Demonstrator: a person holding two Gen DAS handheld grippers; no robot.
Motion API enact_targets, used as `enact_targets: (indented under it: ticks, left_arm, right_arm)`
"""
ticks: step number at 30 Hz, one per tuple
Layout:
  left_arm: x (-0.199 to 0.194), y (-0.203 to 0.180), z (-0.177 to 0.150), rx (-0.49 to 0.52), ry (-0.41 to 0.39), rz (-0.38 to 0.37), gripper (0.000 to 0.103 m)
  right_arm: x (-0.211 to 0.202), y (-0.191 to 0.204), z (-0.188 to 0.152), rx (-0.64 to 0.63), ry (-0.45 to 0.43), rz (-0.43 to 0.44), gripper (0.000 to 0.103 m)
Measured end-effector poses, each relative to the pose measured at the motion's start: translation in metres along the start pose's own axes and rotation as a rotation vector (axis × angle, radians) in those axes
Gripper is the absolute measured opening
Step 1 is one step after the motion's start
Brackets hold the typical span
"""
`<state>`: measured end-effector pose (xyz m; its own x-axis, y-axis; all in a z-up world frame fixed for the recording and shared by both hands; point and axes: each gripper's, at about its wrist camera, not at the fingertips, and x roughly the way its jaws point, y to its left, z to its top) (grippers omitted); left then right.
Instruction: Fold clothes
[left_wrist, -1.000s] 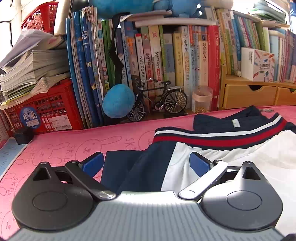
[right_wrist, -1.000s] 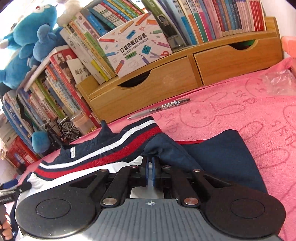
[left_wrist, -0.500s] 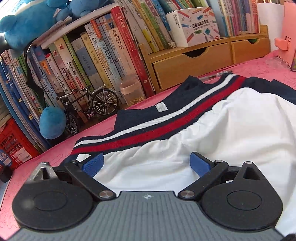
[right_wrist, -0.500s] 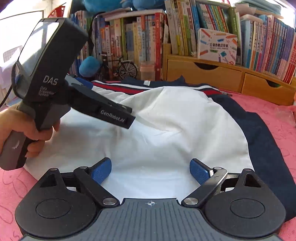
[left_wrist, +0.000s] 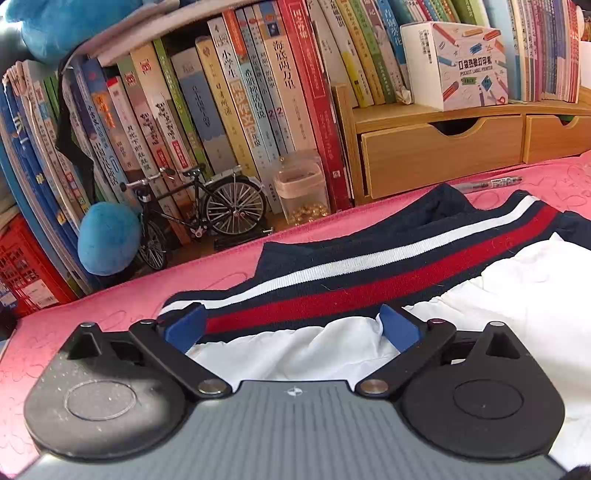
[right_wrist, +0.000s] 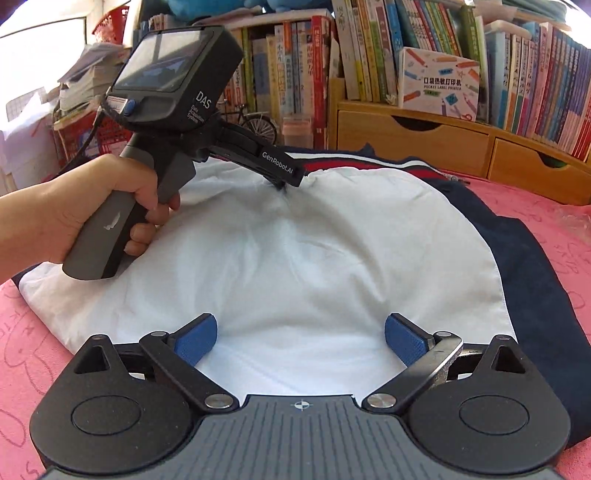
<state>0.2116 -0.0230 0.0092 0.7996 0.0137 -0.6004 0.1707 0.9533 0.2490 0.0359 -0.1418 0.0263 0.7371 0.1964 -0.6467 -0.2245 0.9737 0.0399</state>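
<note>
A white garment with navy sleeves and a navy, white and red striped band lies spread on the pink towel. My left gripper is open and low over the fabric, its blue pads on either side of the seam between band and white cloth. In the right wrist view a hand holds that left gripper, whose tip touches the cloth just below the band. My right gripper is open over the white near hem, with nothing between its fingers. A navy sleeve lies to the right.
Rows of books and a wooden drawer unit line the back. A model bicycle, a small jar, a blue plush ball and a red crate stand before them. A pen lies beyond the garment.
My right gripper, shut on navy fabric a second ago, has let go and now hovers open over the white cloth. My left gripper has swung right and moved in to the striped band.
</note>
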Motion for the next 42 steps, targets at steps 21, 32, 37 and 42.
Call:
enact_targets:
  ticks: [21,32,37,42]
  left_arm:
    - [-0.178,0.081,-0.117,-0.001,-0.091,0.216,0.101]
    - [-0.169,-0.047,-0.098,0.072,-0.104,-0.029,0.103]
    - [-0.158,-0.056,-0.101,0.052,-0.058,-0.043,0.103]
    - [-0.156,-0.050,-0.101,0.011,-0.045,-0.076,0.103]
  right_arm:
    - [-0.016,-0.024,-0.004,0.113,-0.055,0.056,0.103]
    - [-0.092,-0.119,-0.068,0.410,-0.138,0.040,0.103]
    - [-0.091,-0.152,-0.085,0.604,-0.155,0.134,0.103]
    - [-0.060,-0.166,-0.072,0.672,-0.214,0.187,0.103]
